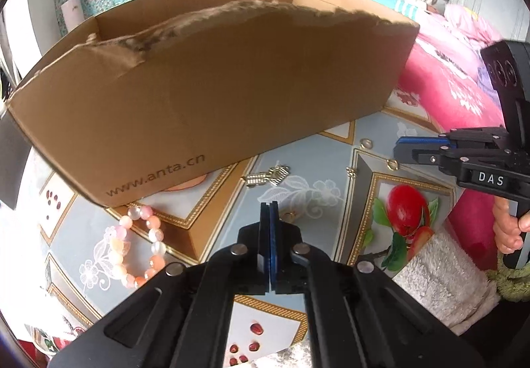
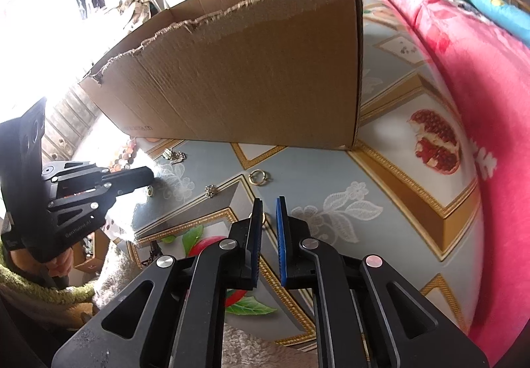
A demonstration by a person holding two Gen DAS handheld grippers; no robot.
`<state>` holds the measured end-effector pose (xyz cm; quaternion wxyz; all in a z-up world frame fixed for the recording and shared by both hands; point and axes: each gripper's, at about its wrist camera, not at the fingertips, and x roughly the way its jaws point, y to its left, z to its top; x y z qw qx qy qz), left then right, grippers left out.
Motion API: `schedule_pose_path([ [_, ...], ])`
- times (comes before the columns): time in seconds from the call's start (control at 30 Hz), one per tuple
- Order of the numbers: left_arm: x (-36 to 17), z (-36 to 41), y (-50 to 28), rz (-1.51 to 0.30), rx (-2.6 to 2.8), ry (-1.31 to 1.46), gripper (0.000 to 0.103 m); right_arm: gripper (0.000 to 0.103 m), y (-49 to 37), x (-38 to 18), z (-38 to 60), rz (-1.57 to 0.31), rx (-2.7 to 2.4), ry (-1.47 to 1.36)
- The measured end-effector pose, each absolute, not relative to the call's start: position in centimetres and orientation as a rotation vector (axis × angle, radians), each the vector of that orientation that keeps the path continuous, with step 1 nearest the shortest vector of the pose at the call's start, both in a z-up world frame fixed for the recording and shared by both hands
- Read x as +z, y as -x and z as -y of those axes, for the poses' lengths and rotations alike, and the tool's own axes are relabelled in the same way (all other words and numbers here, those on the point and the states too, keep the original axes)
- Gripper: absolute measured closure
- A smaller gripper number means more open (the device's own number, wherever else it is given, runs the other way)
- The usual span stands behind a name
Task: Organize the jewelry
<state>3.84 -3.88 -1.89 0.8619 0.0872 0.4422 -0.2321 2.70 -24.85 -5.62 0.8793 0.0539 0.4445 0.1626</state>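
Our left claw (image 1: 269, 205) is pressed together, our right claw (image 2: 269, 202) slightly apart; at 9 o'clock, only the left view clearly shows the glossy round pink-bead bracelet (image 1: 137, 247).

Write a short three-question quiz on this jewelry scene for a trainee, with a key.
1. True or false: the pink and peach beaded bracelet lies inside the torn brown cardboard box.
2. Which gripper has its fingers pressed together? A. left gripper B. right gripper
3. Fill in: the gold hoop ring lies on the patterned ______.

Key
1. False; it lies on the patterned tablecloth, beside the box.
2. A; the left gripper's blue pads meet, while a small gap shows between the right gripper's pads.
3. tablecloth
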Motion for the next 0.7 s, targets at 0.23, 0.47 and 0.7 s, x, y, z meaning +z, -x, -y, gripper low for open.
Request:
schedule_pose_path([
  [0.23, -2.1, 3.0, -3.9, -0.941, -0.467, -0.184, 0.103, 0.089, -2.7, -5.5, 24.7, -0.925, 0.337, -0.109],
  [0.47, -2.1, 4.7, -2.9, -0.954, -0.503, -0.217, 0.103, 0.086, -2.6, -5.2, 24.7, -0.919, 0.342, -0.115],
  [0.7, -1.7, 5.5, -2.2, -0.942, -0.515, -0.229, 0.103, 0.084, -2.5, -5.1, 24.9, -0.915, 0.342, -0.122],
])
